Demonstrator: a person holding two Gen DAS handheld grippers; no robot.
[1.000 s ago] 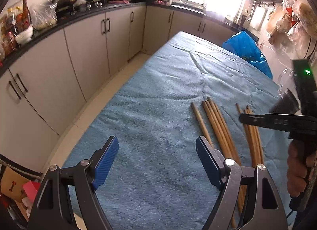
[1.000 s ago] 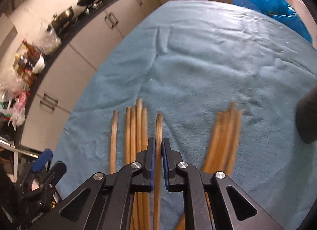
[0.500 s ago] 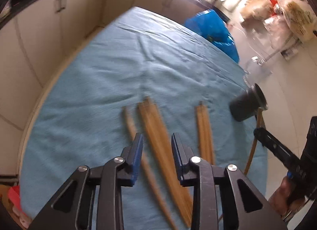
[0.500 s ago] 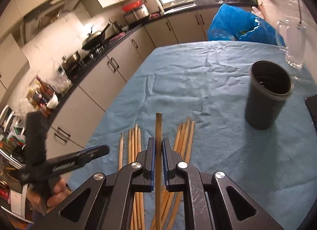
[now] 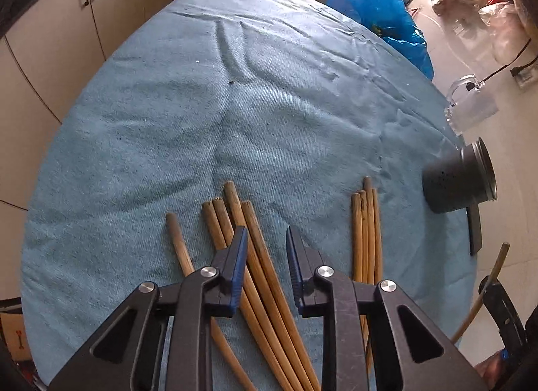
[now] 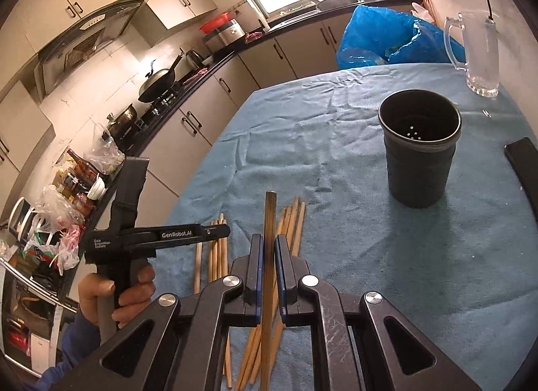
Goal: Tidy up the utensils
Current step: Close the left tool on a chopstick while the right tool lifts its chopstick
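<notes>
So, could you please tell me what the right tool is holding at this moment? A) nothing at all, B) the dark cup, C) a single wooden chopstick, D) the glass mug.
C: in the right wrist view the right tool is shut on one chopstick, lifted clear of the bundles on the blue cloth, while the dark cup and the glass mug stand untouched.

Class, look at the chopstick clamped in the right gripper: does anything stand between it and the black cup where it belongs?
Nothing visible does. Only bare blue cloth separates the held chopstick in the right gripper from the open black cup.
</notes>
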